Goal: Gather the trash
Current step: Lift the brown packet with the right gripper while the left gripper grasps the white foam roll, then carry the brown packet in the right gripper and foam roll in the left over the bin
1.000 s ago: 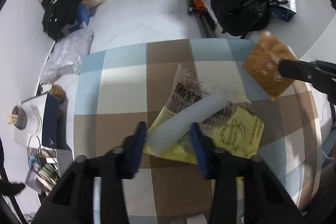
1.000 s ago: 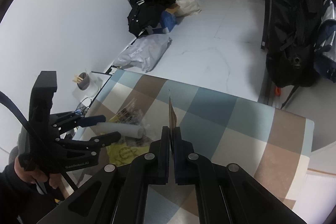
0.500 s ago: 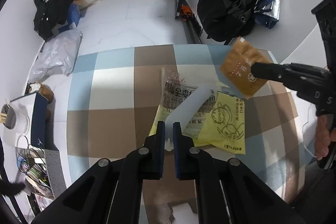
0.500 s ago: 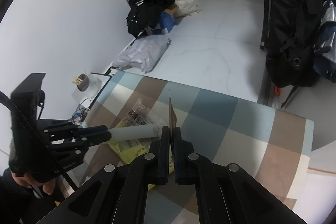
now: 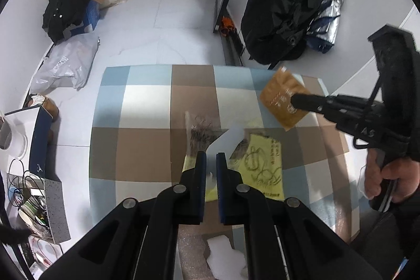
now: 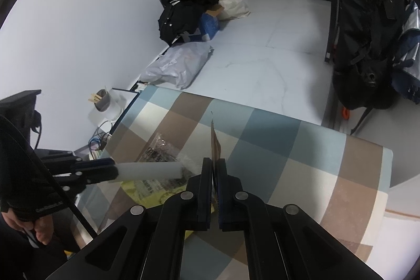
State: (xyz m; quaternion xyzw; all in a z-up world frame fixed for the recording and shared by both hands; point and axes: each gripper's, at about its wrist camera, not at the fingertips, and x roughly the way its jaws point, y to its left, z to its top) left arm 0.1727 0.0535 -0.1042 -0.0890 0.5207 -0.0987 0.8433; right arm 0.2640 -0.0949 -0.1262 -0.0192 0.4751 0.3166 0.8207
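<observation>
**Both grippers loaded, slip risk on both**

Left hand-held gripper (image 5: 210, 169) is pinching the end of a translucent white plastic tube (image 6: 149, 170), lifted above the checkered counter (image 5: 147, 138). Right hand-held gripper (image 6: 214, 175) is clamping a flat brown paper packet (image 5: 282, 99) edge-on. Tube, held by its end, could be drooping or sliding out; yellow printed wrapper (image 5: 265, 164) and clear printed bag (image 5: 200, 131) are lying uncollected.

Bare checked tabletop (image 5: 141, 106) is lying open along the left and far side. Near the middle, a clear printed wrapper (image 5: 202, 130) and a yellow wrapper (image 5: 262, 164) are crowding the surface; white foam scraps (image 5: 223, 253) are sitting at the near edge
</observation>
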